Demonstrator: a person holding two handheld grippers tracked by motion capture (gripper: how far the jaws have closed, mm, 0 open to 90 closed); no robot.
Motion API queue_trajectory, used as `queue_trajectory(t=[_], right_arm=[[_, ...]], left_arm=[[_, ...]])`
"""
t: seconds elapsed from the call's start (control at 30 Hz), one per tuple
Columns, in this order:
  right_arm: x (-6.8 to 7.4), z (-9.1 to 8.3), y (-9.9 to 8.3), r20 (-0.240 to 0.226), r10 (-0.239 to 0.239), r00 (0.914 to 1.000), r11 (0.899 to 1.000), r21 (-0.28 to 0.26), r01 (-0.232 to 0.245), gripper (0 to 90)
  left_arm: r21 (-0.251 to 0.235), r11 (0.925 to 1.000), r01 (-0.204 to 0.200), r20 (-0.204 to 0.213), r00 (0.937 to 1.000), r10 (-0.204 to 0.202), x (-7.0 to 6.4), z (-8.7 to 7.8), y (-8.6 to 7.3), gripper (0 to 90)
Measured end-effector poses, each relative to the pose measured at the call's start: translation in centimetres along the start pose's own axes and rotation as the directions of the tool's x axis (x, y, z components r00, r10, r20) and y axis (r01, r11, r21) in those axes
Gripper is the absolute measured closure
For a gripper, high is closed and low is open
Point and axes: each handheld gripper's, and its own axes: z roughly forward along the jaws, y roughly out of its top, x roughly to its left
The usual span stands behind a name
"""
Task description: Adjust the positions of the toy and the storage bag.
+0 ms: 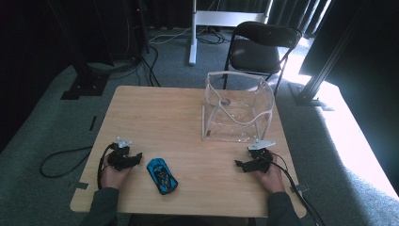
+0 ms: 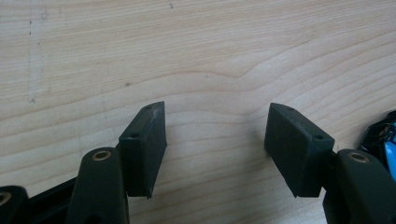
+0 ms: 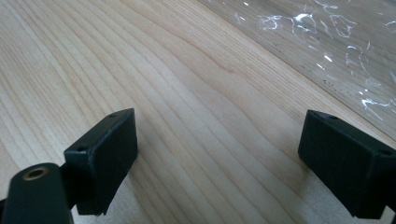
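A blue toy car (image 1: pixel 162 175) lies on the wooden table (image 1: pixel 160 117) near its front edge, angled with one end toward the person. My left gripper (image 1: pixel 137 157) rests on the table just left of the car, held by a hand, jaws open and empty. In the left gripper view the gripper (image 2: pixel 215 135) is spread over bare wood, and a sliver of the car (image 2: pixel 385 140) shows at the right edge. My right gripper (image 1: pixel 240 164) sits at the front right, open and empty; its own view shows the gripper (image 3: pixel 219 140) wide apart over wood.
A clear plastic bag-like container (image 1: pixel 239 107) stands open on the far right part of the table; its wall (image 3: pixel 336 42) shows at the top right of the right gripper view. A black folding chair (image 1: pixel 259 47) stands behind the table. Cables trail off both sides.
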Motion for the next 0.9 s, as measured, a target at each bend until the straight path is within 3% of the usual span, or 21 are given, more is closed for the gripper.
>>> queue_trajectory(t=[0.27, 0.67, 0.9], right_arm=[[0.2, -0.3, -0.3, 0.055, 0.056, 0.9969, 0.998, -0.003, -0.055, 11.7], [0.1, -0.6, -0.6, 0.086, 0.089, 0.9923, 0.996, -0.011, -0.089, 14.5], [0.3, -0.8, -0.6, 0.099, 0.101, 0.99, 0.995, -0.004, -0.101, 15.4]], left_arm=[[0.006, 0.9996, -0.026, 0.009, 0.9996, 0.026, -0.8, -0.8, -0.2, 39.2], [-0.021, 0.9985, -0.05, 0.005, 0.9987, 0.05, -1.8, -2.8, -0.9, 38.9], [-0.065, 0.9946, -0.081, 0.045, 0.9955, 0.084, -3.0, -3.7, -1.0, 38.9]])
